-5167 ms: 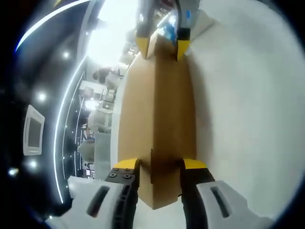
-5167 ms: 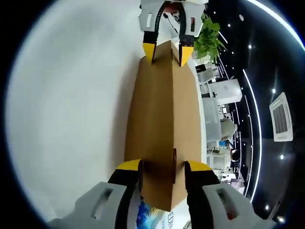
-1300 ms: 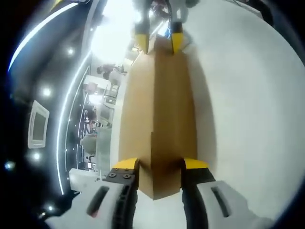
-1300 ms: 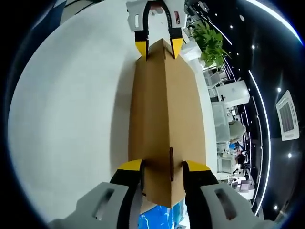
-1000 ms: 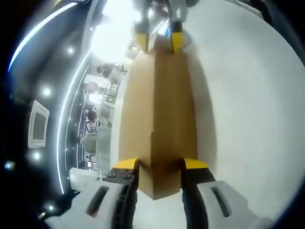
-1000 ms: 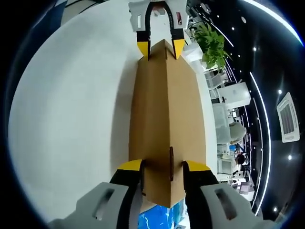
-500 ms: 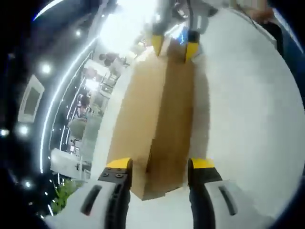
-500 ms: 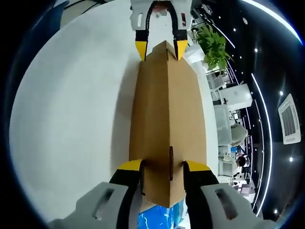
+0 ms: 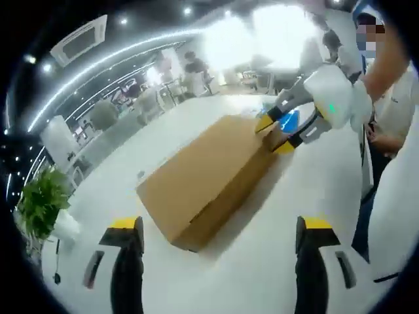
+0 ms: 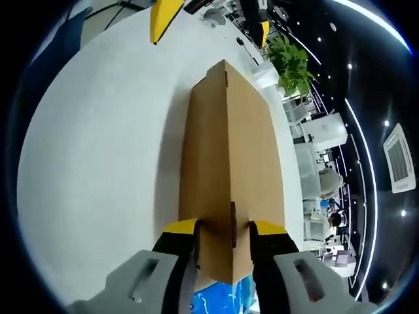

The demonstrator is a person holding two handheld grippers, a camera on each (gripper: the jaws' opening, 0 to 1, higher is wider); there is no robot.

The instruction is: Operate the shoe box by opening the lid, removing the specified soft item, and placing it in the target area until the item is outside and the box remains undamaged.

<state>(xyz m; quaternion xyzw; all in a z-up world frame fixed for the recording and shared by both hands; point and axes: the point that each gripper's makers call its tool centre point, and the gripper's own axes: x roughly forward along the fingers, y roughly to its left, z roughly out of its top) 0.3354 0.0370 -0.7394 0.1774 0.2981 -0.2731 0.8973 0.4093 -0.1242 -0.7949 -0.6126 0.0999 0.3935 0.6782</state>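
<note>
1. Shoe box [image 9: 208,186]: a plain brown cardboard box with its lid shut, lying on a white table [image 9: 262,261]. In the left gripper view it runs from lower centre toward the upper right of the frame.
2. Left of frame, left gripper view: a green potted plant [image 9: 39,203] stands at the left edge. Behind it is a dim hall with ceiling light strips.
3. Left gripper [image 9: 219,229]: its two yellow-tipped jaws rise from the bottom of its own view, spread wide. The near end of the shoe box sits between and beyond them. They hold nothing and do not touch the box.
4. Right of frame, left gripper view: the right gripper [image 9: 278,134] reaches in from the upper right. Its yellow tips pinch the far end of the shoe box. A person in a white top stands at the right edge.
5. Right gripper view, left part: the bare white table [image 10: 85,163] fills the left half.
6. Right gripper view, centre: the shoe box [image 10: 229,157] runs from the bottom centre up to the upper centre. The right gripper [image 10: 224,229] clamps the near end, its two jaws pressing both sides of the box.
7. Right gripper view, top: the yellow tips of the left gripper [image 10: 213,16] appear at the upper edge, wide apart and clear of the far end of the box.
8. Right gripper view, right part: the plant [image 10: 291,59] stands at upper right, beyond the table edge.
</note>
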